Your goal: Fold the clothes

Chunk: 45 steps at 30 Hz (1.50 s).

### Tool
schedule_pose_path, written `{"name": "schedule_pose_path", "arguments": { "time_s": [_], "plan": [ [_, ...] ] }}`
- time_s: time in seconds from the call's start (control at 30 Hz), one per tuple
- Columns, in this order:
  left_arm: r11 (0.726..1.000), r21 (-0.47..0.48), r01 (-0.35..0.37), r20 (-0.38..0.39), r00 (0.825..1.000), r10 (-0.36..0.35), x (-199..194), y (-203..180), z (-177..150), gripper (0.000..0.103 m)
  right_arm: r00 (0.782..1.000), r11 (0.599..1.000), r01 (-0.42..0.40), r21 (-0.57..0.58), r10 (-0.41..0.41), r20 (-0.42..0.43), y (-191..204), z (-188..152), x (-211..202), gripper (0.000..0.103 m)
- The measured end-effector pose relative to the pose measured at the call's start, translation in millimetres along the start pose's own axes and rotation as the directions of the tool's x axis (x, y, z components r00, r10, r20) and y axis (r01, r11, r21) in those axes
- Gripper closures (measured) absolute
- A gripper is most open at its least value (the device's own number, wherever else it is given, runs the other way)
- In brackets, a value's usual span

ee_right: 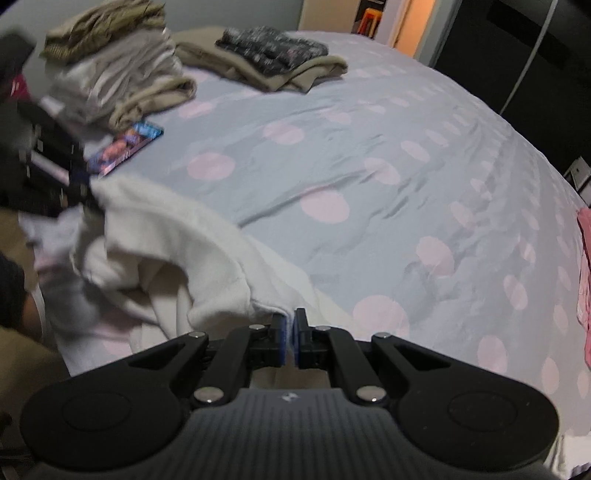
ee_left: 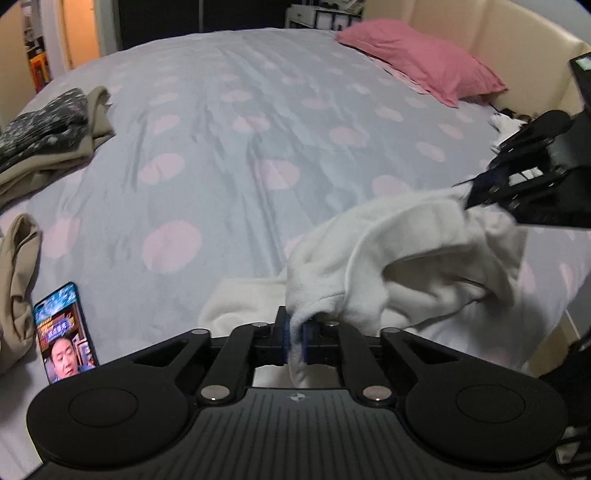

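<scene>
A wide bed fills both views, covered by a pale grey-blue cotton sheet with large soft pink dots (ee_left: pixel 240 155), lightly creased and otherwise open across the middle, which I judge is kept as working room for folding. Near the edge closest to the person lies the thick white fleecy garment (ee_left: pixel 399 258), soft, nappy and bunched into heavy rounded folds. The left gripper (ee_left: pixel 295 338) has its blue-padded jaws pressed together on one bunched edge of the fabric, which pokes out between the pads. The right gripper (ee_right: pixel 291 334) is likewise squeezed nearly closed, with a thin hem of the same garment pinched between its pads; in the left wrist view it shows at the right, the cloth stretched from its tip. Holding two separate edges this way looks meant to spread the garment flat before any fold is made, so the fold itself seems not yet begun.

Off to the side sit finished piles: a folded beige cloth with a dark speckled knit on top (ee_right: pixel 273 59) and a stack of pale folded laundry (ee_right: pixel 114 81), kept well apart from the work. A smartphone with a lit, colourful screen (ee_left: pixel 64 332) lies on the sheet beside them, and a matte pink pillow (ee_left: pixel 421 59) rests against the cream padded headboard (ee_left: pixel 480 33)
</scene>
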<state>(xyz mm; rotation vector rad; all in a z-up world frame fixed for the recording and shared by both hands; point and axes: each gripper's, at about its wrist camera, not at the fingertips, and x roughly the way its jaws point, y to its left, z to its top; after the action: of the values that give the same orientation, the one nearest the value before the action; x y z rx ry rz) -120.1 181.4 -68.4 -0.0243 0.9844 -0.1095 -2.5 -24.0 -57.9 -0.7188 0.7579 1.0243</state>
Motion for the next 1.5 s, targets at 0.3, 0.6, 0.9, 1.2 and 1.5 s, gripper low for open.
{"name": "schedule_pose_path", "arguments": {
  "time_s": [0.3,0.6,0.9,1.2,1.5],
  "plan": [
    [1.0,0.0,0.006,0.027,1.0,-0.006,-21.7,-6.6,16.7,0.1,0.999,0.999,0.041,0.021,-0.04,-0.021,7.7,4.6,-19.6,0.098],
    [0.999,0.023,0.04,0.222,0.974,-0.044,-86.9,-13.5,40.1,0.101,0.976,0.979,0.171,0.108,-0.183,0.117,12.9,-12.6,-98.5,0.099],
    [0.99,0.136,-0.041,0.415,0.91,-0.019,-152.9,-45.3,43.4,0.101,0.908,0.939,0.31,0.147,-0.339,0.246,11.0,-11.1,-194.6,0.099],
    [0.995,0.091,-0.049,0.457,0.889,0.002,-179.7,-58.8,46.5,0.101,0.874,0.941,0.305,0.148,-0.339,0.348,8.5,-0.2,-247.9,0.098],
    [0.992,0.102,-0.069,0.551,0.834,0.001,-241.5,-72.4,72.9,0.101,0.796,0.931,0.294,0.216,-0.364,0.485,-1.7,-1.7,-301.8,0.098]
  ]
}}
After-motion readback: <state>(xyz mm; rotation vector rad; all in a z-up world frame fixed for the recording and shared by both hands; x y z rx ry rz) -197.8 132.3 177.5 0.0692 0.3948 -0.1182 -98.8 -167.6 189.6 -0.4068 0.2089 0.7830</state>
